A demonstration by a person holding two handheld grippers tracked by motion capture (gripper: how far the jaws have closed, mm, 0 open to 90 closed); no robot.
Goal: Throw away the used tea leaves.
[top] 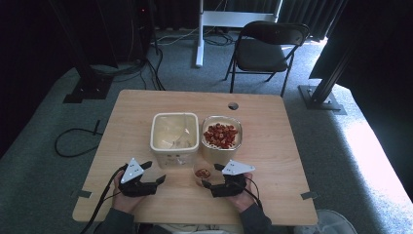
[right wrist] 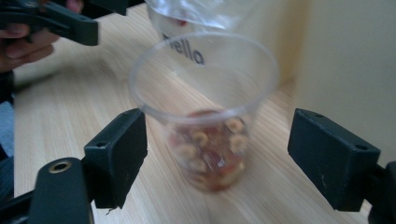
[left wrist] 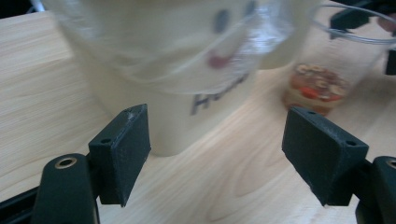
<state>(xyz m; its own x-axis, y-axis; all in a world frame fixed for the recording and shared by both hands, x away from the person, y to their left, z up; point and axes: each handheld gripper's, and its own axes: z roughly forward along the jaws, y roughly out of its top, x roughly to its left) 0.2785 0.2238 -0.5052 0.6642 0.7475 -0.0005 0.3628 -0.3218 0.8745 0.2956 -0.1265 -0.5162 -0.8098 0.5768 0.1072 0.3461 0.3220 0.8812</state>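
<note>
A wooden table [top: 272, 146] carries two tubs [top: 174, 131] [top: 221, 136] and a clear cup [top: 201, 174] just before them.

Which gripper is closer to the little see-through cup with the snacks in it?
The right gripper. Its open jaws sit just in front of the cup, which stands between them. The left gripper is off to the cup's left, by the cream tub.

Black two-jaw grippers [top: 146, 178] with grey triangular plates, trailing black cables, dark sleeves [top: 115, 223].
</note>
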